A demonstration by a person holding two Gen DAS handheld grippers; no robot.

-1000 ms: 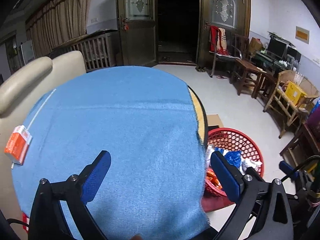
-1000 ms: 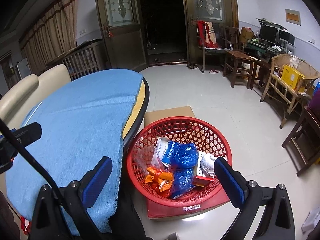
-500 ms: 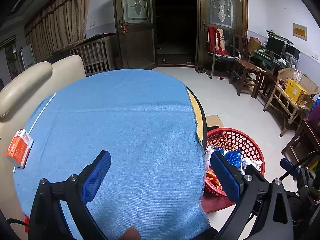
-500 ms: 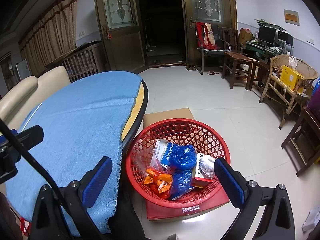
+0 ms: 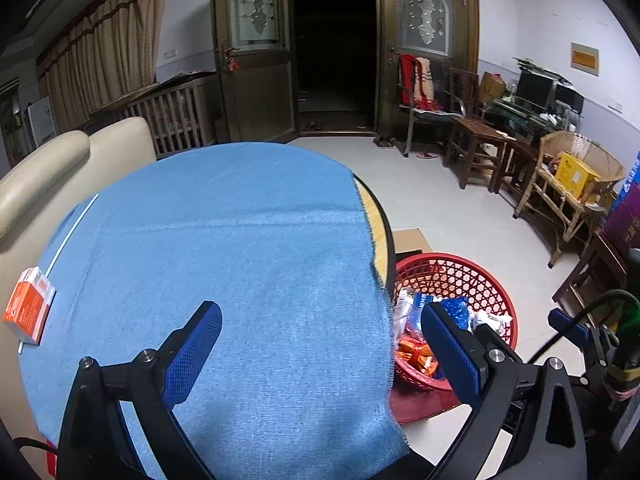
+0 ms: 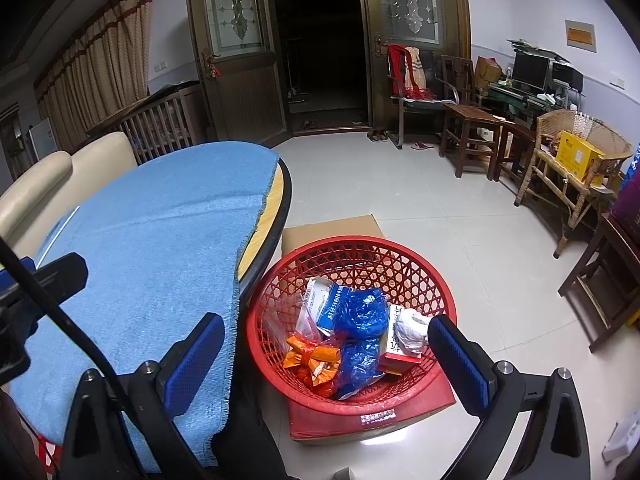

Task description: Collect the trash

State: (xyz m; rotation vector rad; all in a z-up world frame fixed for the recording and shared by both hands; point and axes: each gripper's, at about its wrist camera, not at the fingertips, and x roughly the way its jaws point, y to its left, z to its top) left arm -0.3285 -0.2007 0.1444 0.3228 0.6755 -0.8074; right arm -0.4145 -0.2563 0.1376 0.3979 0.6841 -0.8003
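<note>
Trash sits ahead of both tools: the left tool point(image 5: 320, 344) hovers spread wide and empty over the blue cloth point(image 5: 240, 248) on the bench point(image 5: 385, 228), and an orange box point(image 5: 28, 310) lies near the cloth's far left edge. The right tool point(image 6: 326, 354), also spread and empty, hangs above the red basket point(image 6: 360, 252) on the floor just beside the bench, holding blue bags point(image 6: 360, 312), an orange wrapper point(image 6: 314, 360) and a white wad point(image 6: 410, 330)
</note>
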